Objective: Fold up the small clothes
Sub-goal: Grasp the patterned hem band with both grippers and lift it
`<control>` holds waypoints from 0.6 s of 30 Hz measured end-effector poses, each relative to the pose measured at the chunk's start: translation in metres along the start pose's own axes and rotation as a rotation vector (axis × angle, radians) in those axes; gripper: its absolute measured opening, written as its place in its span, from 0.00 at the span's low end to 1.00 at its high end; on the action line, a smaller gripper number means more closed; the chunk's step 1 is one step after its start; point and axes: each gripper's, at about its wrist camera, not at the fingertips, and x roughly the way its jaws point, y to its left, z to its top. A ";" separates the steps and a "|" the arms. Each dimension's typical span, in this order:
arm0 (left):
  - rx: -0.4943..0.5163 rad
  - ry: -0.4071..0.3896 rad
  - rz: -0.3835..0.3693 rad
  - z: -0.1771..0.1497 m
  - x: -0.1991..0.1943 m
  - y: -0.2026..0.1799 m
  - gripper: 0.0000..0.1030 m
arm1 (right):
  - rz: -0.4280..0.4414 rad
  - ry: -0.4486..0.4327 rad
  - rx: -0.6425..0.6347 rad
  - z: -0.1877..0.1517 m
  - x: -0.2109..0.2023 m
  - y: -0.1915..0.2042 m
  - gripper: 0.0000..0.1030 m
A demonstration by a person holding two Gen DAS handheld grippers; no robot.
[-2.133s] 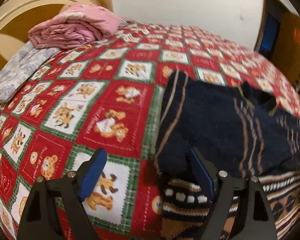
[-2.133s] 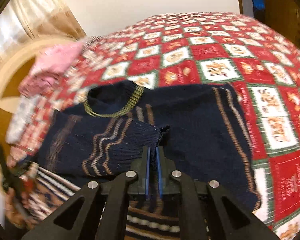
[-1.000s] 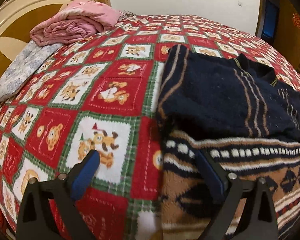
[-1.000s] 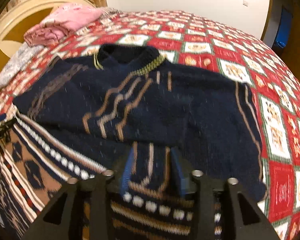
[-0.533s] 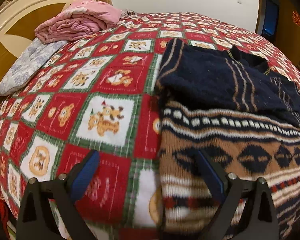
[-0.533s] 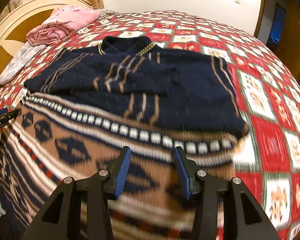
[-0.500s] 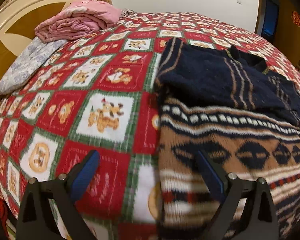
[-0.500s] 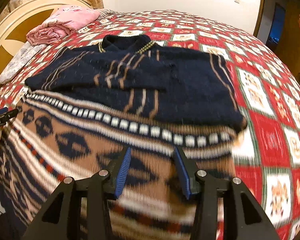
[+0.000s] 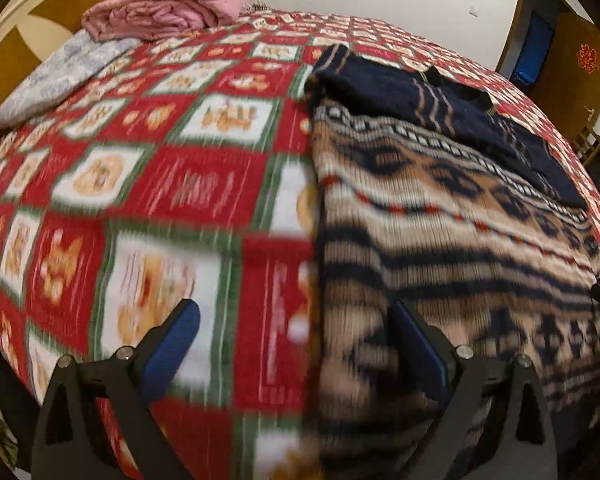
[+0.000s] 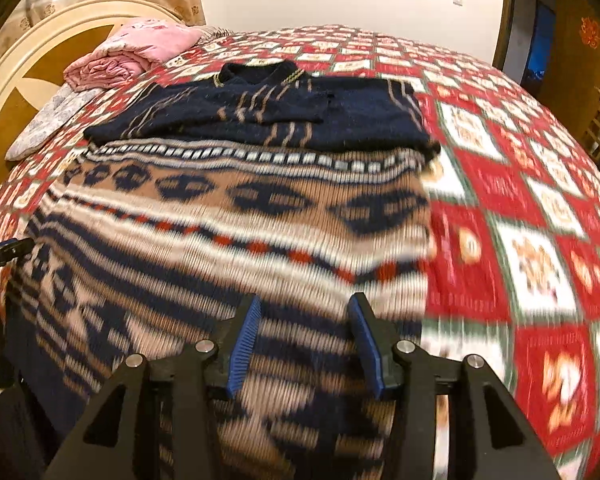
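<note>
Both the left gripper [image 9: 296, 344] and right gripper [image 10: 304, 340] gape, jaws released, over the ribbed knit sweater [image 10: 228, 208] on the checked quilt [image 10: 540, 248].

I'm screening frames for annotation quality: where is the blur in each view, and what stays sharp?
Left wrist view: the near bedspread and the sweater hem are streaked with motion blur; the pink blanket and the left gripper stay sharp. Right wrist view: the sweater's patterned lower half smears, its navy top is clearer; the right gripper is crisp. Fisheye bows the bed in both.
</note>
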 end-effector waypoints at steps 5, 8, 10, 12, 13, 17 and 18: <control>0.021 0.029 -0.026 -0.035 -0.021 0.003 0.87 | 0.004 0.003 0.007 -0.027 -0.019 0.006 0.48; 0.026 0.063 -0.052 -0.048 -0.026 0.002 0.80 | 0.009 -0.001 0.021 -0.042 -0.029 0.007 0.48; 0.034 0.074 -0.063 -0.055 -0.030 -0.001 0.76 | 0.017 -0.004 0.037 -0.051 -0.035 0.006 0.48; 0.053 0.074 -0.064 -0.063 -0.033 -0.006 0.76 | 0.035 -0.005 0.057 -0.061 -0.042 0.004 0.48; 0.062 0.081 -0.068 -0.067 -0.034 -0.008 0.76 | 0.042 -0.005 0.062 -0.066 -0.046 0.005 0.48; 0.085 0.107 -0.087 -0.079 -0.036 -0.016 0.66 | 0.066 0.008 0.095 -0.085 -0.061 0.002 0.48; 0.090 0.108 -0.092 -0.081 -0.038 -0.017 0.65 | 0.079 0.017 0.107 -0.089 -0.063 0.000 0.48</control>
